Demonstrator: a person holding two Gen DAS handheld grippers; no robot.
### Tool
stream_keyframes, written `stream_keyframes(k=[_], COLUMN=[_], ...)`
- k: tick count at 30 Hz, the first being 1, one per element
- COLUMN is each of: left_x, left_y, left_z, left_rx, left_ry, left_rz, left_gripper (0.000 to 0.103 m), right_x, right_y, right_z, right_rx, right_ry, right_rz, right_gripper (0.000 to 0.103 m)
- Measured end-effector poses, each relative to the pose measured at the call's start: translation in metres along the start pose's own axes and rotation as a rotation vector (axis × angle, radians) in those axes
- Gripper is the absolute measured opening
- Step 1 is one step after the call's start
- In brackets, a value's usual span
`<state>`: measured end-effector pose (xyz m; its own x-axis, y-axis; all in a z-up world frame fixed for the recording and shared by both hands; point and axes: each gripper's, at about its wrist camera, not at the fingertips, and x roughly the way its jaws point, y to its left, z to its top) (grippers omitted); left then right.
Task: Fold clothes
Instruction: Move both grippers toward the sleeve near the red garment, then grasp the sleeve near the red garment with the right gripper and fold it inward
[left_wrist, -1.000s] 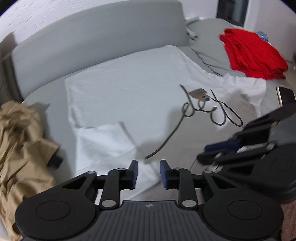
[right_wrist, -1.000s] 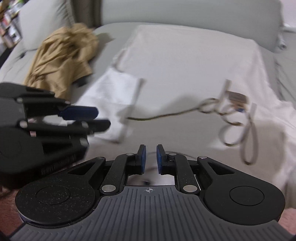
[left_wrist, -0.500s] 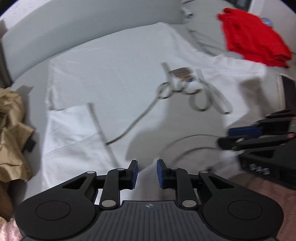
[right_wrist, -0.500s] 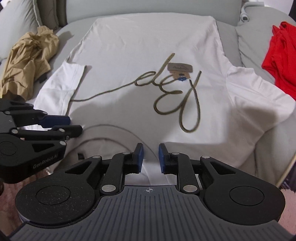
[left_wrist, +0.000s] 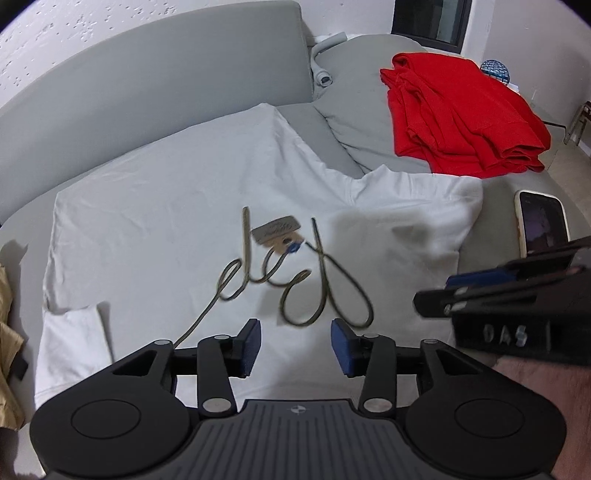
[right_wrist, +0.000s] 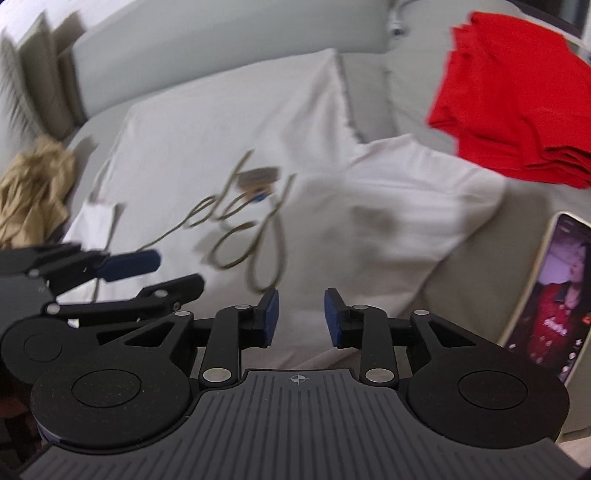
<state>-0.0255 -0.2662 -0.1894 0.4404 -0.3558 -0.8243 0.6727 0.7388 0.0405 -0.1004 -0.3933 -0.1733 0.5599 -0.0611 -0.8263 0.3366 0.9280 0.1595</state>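
Observation:
A white T-shirt (left_wrist: 177, 206) (right_wrist: 229, 147) with an olive script print and a small patch lies spread flat on a grey sofa seat, its collar end toward me. My left gripper (left_wrist: 295, 341) hovers above the near part of the shirt, its jaws opening with nothing between them. My right gripper (right_wrist: 300, 319) hangs over the shirt's right sleeve (right_wrist: 406, 206), its jaws also opening and empty. Each gripper shows in the other's view, the right one (left_wrist: 480, 291) at the right edge and the left one (right_wrist: 147, 273) at the left edge.
A folded red garment (left_wrist: 461, 110) (right_wrist: 517, 107) rests on a grey cushion at the right. A crumpled tan garment (right_wrist: 33, 184) lies at the left. A phone (left_wrist: 541, 225) (right_wrist: 557, 299) with a lit screen lies at the seat's right edge. The sofa backrest (left_wrist: 147, 81) rises behind.
Both grippers have swung to the right across the shirt and both pairs of jaws have spread wider. The shirt lies as before.

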Motion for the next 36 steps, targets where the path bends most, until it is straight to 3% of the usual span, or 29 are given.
stream_keyframes(k=[10, 16, 24, 28, 31, 36], left_x=[0.033, 0.052, 0.057, 0.059, 0.056, 0.046], left_y=[-0.028, -0.035, -0.032, -0.033, -0.033, -0.028], left_z=[0.025, 0.027, 0.026, 0.025, 0.026, 0.026], left_rx=[0.027, 0.046, 0.049, 0.051, 0.058, 0.054], left_ry=[0.011, 0.071, 0.086, 0.082, 0.081, 0.076], left_rz=[-0.035, -0.054, -0.054, -0.051, -0.057, -0.057], left_gripper=[0.053, 0.054, 0.062, 0.063, 0.063, 0.063], right_x=[0.010, 0.016, 0.043, 0.047, 0.046, 0.029], right_y=[-0.074, -0.115, -0.147, -0.153, -0.150, -0.127], right_z=[0.028, 0.040, 0.046, 0.051, 0.055, 0.060], right_rx=[0.149, 0.265, 0.376, 0.368, 0.332, 0.213], right_ry=[-0.054, -0.087, -0.077, -0.102, -0.094, -0.131], right_rz=[-0.078, -0.136, -0.088, -0.066, -0.060, -0.081], right_gripper=[0.044, 0.044, 0.044, 0.033, 0.010, 0.005])
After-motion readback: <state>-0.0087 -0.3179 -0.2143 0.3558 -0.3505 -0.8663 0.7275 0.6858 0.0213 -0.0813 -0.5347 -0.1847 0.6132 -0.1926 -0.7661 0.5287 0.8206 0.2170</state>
